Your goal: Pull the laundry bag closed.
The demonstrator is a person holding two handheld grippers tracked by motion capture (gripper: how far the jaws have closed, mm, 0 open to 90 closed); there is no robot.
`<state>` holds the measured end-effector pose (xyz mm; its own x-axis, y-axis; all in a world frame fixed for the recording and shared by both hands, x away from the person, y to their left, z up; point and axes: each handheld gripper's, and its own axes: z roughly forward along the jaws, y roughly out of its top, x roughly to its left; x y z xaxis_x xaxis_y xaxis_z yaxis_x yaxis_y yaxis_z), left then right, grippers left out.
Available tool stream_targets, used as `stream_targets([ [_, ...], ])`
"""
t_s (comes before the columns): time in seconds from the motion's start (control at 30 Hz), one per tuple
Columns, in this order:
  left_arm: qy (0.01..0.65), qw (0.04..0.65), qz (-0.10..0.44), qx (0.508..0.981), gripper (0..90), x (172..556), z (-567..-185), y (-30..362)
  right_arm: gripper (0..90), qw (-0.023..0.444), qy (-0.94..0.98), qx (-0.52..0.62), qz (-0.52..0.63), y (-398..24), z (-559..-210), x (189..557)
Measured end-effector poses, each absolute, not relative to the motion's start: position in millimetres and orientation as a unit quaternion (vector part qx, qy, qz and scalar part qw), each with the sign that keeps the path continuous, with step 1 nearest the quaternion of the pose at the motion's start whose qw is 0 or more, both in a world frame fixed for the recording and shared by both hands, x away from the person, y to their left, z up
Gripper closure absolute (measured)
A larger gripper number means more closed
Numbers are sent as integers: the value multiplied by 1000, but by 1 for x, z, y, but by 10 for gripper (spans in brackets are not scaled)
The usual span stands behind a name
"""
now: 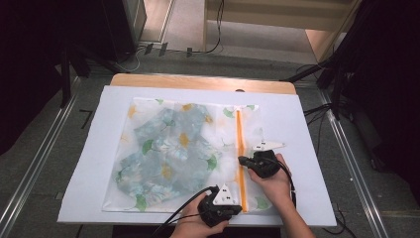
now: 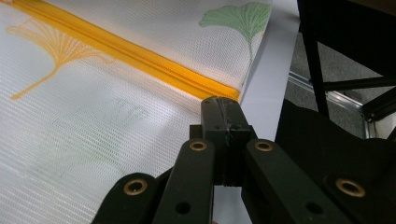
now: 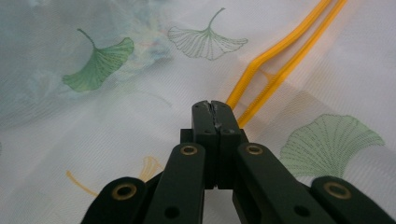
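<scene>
The left gripper (image 1: 236, 208) sits at the near end of the zipper (image 1: 240, 153), jaws fully closed. In the left gripper view the tips (image 2: 222, 106) meet at the zipper's end (image 2: 140, 58), by the bag's corner; whether fabric is pinched between them cannot be told. The right gripper (image 1: 242, 160) sits partway along the zipper, jaws also fully closed. In the right gripper view its tips (image 3: 214, 108) press together where the two orange zipper tracks (image 3: 275, 58) split apart; whether they clamp the slider or the mesh cannot be told, since the tips cover that spot.

The bag (image 1: 148, 196) is a flat white mesh laundry bag printed with green and yellow ginkgo leaves. The zipper is orange and runs along the bag's right side, from far edge to near edge. Beyond the right gripper the tracks stand apart.

Inside the bag, left of the zipper, lies a folded garment (image 1: 168, 148), pale blue with a floral print, blurred by the mesh. Its shape is hard to make out.

The bag lies on a white sheet (image 1: 307, 129) covering a table (image 1: 198, 82).
</scene>
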<state>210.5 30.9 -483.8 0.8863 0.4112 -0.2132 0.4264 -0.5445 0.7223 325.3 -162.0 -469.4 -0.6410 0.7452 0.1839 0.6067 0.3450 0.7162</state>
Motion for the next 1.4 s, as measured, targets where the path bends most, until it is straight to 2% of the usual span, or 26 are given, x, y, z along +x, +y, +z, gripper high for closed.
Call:
stream_targets([
  [0.47, 240, 413, -13, 879, 900, 211, -484, 31, 900, 103, 810, 425, 391, -164, -459, 363],
  [1.03, 239, 413, -12, 878, 900, 211, -484, 31, 900, 113, 789, 471, 378, -156, -463, 445],
  [1.4, 238, 414, -13, 879, 900, 211, -484, 31, 900, 117, 785, 493, 357, -148, -461, 482],
])
